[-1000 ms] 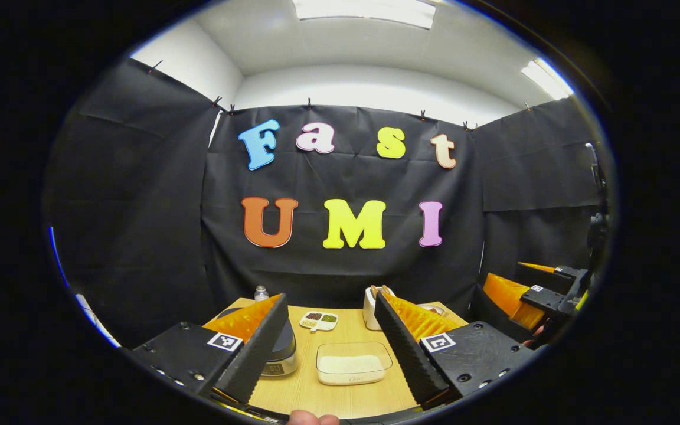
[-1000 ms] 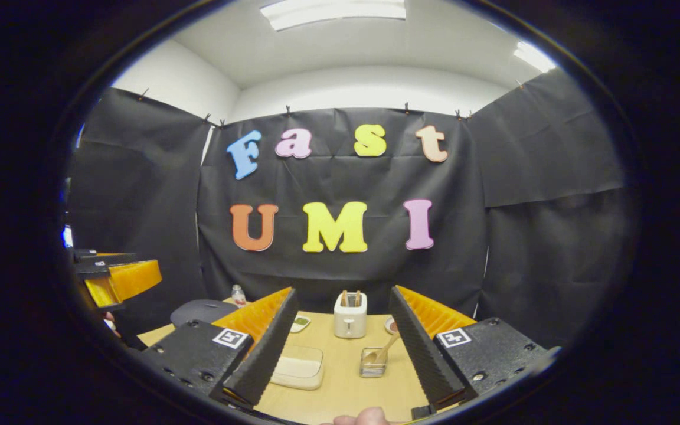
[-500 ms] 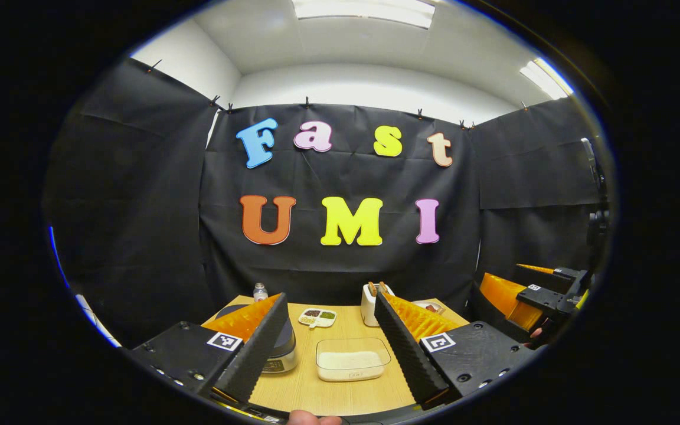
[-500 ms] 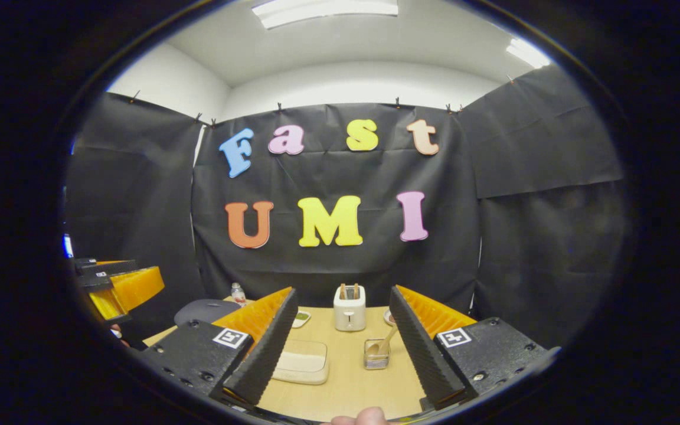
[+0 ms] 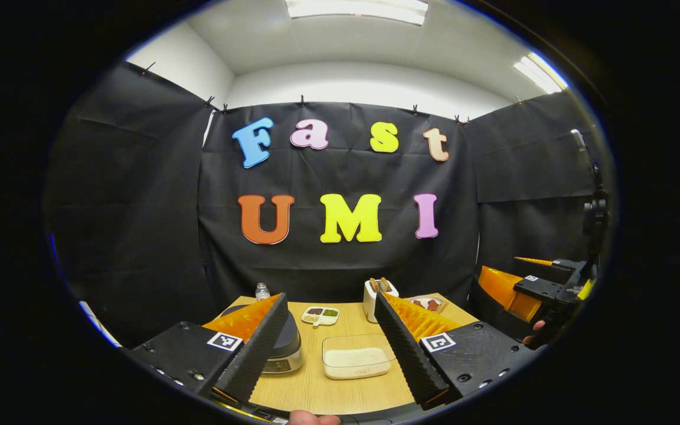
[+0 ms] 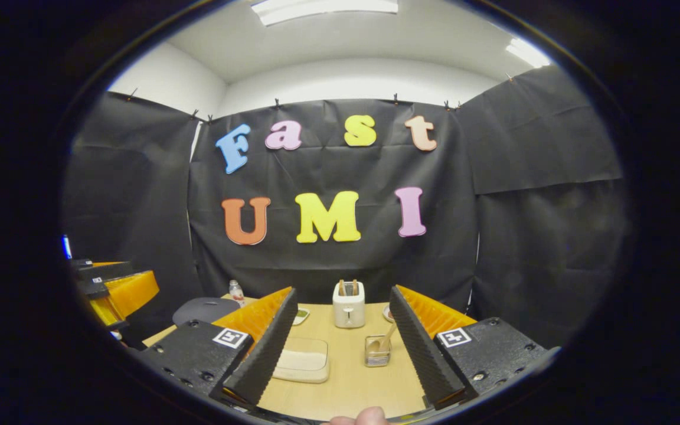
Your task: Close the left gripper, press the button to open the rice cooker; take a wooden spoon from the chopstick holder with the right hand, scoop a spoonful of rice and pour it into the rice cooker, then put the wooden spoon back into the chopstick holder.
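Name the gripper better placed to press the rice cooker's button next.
Left. The rice cooker, lid down, sits just behind the left gripper's left finger, while the right gripper faces the chopstick holder. Both grippers are open.

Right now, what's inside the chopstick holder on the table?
In the right gripper view, the chopstick holder holds a wooden spoon leaning toward the right, its handle sticking out above the rim. Whether anything else sits lower inside is too small to tell.
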`<action>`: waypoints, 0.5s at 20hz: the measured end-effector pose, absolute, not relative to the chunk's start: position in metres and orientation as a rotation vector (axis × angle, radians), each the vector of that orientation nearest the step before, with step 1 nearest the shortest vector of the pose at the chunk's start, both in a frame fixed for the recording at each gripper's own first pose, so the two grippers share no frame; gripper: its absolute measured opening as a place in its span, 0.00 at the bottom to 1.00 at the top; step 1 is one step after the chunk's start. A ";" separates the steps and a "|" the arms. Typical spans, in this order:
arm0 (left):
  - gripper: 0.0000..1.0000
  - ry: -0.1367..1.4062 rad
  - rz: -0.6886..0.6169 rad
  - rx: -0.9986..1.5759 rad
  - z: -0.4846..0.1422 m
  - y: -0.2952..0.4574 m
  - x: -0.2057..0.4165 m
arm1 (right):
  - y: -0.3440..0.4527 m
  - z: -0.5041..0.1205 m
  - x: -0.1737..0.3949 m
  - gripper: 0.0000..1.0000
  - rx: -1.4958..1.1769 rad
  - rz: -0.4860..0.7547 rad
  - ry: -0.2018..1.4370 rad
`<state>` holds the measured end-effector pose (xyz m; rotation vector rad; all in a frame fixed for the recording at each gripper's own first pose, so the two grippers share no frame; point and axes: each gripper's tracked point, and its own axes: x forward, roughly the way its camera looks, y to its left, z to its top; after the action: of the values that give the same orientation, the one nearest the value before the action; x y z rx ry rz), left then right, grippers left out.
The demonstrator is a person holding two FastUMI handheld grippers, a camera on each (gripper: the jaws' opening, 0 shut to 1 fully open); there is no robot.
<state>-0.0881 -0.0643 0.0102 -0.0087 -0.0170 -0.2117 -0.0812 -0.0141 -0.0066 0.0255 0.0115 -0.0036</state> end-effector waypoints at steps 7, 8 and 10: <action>0.95 -0.014 -0.213 -0.001 0.010 -0.059 -0.088 | -0.010 0.000 -0.082 0.99 0.008 0.001 -0.007; 0.95 -0.013 -0.211 0.000 0.011 -0.057 -0.088 | -0.008 0.001 -0.082 1.00 0.008 0.007 -0.010; 0.95 -0.012 -0.204 0.004 0.009 -0.053 -0.089 | -0.003 0.002 -0.081 1.00 0.005 0.014 -0.012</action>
<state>-0.0887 -0.0534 0.0088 0.0039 -0.0120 -0.2043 -0.0808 -0.0030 0.0018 0.0045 -0.0123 0.0141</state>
